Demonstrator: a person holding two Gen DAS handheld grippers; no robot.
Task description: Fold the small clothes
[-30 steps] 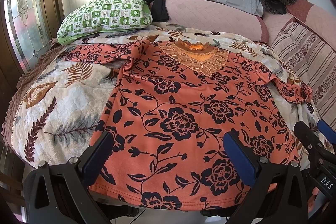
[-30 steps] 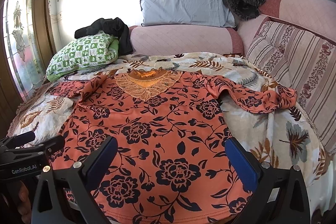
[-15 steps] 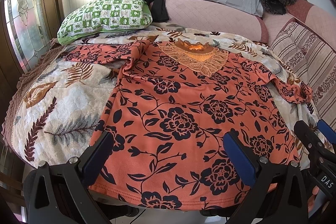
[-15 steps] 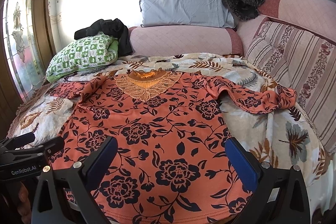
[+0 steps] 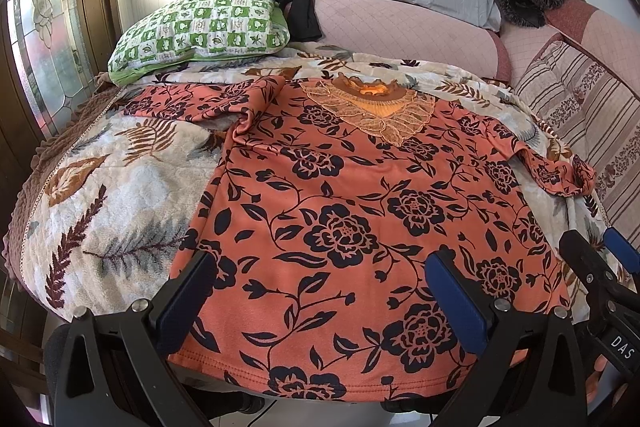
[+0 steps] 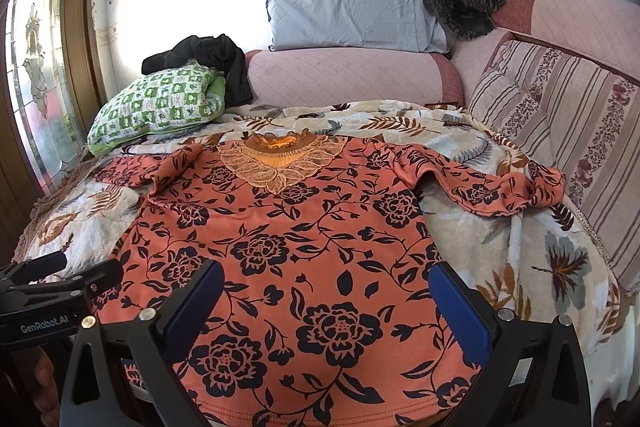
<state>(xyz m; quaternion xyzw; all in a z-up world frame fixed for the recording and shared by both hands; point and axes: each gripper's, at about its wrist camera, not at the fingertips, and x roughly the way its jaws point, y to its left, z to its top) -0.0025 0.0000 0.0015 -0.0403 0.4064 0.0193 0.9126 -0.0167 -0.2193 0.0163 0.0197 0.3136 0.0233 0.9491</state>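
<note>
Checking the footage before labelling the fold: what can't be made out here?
- Left wrist view: orange floral top, part of the hem hidden behind the left gripper fingers.
- Right wrist view: hem cut off by the bottom edge.
- Black garment: too bunched behind the green pillow to identify.

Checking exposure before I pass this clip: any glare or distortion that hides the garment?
Left wrist view: window light blows out the wall behind the green pillow; the orange floral top is sharp and evenly lit. Right wrist view: the same washed-out wall patch, fisheye bending at the edges, top clear.
</note>
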